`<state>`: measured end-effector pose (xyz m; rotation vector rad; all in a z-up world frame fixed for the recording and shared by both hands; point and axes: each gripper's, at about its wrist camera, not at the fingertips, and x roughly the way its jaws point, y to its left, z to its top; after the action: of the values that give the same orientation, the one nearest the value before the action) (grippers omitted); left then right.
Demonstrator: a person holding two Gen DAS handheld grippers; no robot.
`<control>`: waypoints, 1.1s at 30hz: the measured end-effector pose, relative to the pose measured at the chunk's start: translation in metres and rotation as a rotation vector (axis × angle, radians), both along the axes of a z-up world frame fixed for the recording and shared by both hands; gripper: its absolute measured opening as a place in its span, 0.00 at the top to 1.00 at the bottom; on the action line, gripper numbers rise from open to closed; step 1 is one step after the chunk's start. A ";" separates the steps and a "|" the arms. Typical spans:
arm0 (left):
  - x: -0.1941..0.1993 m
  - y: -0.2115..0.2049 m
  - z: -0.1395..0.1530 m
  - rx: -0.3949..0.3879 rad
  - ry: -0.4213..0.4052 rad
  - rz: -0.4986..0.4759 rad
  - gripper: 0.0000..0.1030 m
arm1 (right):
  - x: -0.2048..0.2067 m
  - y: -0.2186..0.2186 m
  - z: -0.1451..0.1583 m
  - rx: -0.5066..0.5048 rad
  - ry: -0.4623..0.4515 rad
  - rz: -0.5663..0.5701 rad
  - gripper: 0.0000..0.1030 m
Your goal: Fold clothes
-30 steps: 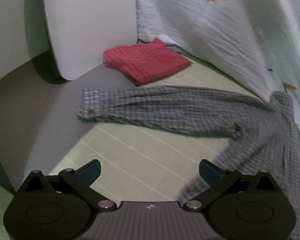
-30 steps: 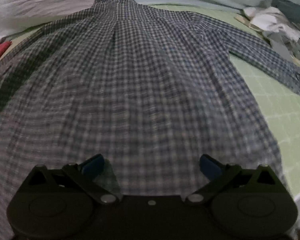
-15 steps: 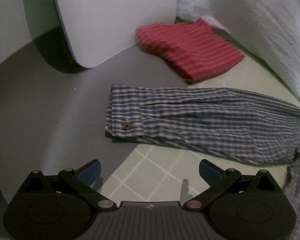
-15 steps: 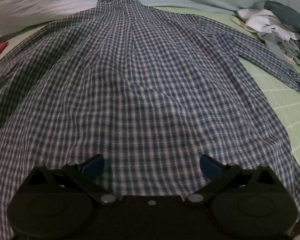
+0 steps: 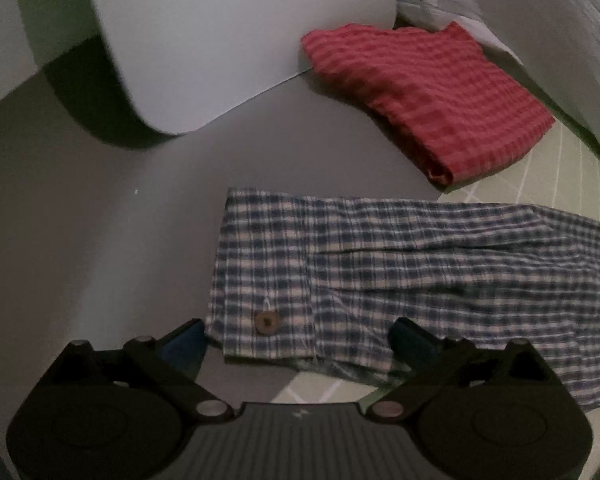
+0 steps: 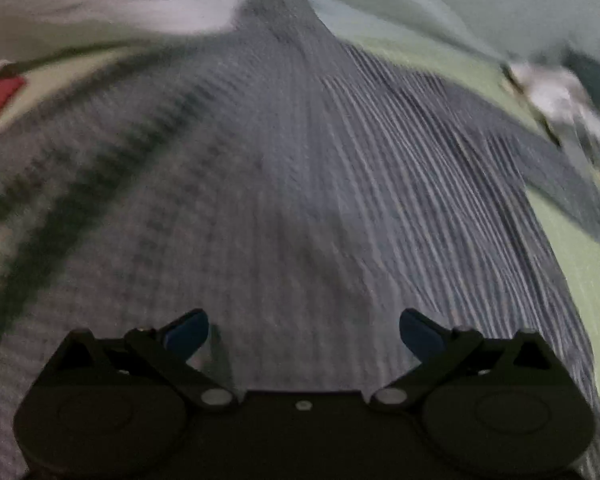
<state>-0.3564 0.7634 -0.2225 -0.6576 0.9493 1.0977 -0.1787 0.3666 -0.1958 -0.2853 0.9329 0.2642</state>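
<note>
A blue-and-white checked shirt lies spread flat. In the left wrist view its sleeve [image 5: 420,264] stretches to the right, and the cuff with a brown button [image 5: 266,322] lies just ahead of my left gripper [image 5: 298,342]. That gripper is open, its fingers straddling the cuff's near edge. In the right wrist view the shirt body [image 6: 292,200] fills the blurred frame, collar far away. My right gripper [image 6: 304,330] is open and empty over the lower part of the shirt.
A folded red checked garment [image 5: 424,92] lies beyond the sleeve, against a white curved panel [image 5: 220,40]. The sleeve lies partly on a grey surface [image 5: 80,240] and partly on a green gridded mat [image 5: 540,176]. A pile of white clothes [image 6: 560,92] sits far right.
My left gripper has moved forward and down to the cuff, which now lies between its fingers. My right gripper is moving over the shirt body, blurring its view.
</note>
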 end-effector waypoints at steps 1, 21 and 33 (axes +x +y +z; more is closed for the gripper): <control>0.000 0.001 -0.001 0.009 0.002 -0.006 0.04 | 0.002 0.013 0.005 0.028 -0.021 0.020 0.00; -0.006 0.012 0.008 0.090 -0.001 0.026 0.52 | 0.027 0.167 -0.025 0.084 -0.001 0.283 0.91; -0.009 0.024 0.011 0.070 -0.039 0.041 0.62 | 0.028 0.184 -0.025 0.091 0.039 0.287 0.55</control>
<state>-0.3649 0.7875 -0.2111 -0.6416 0.8634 1.1449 -0.1511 0.5504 -0.2205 -0.3306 0.9149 0.5765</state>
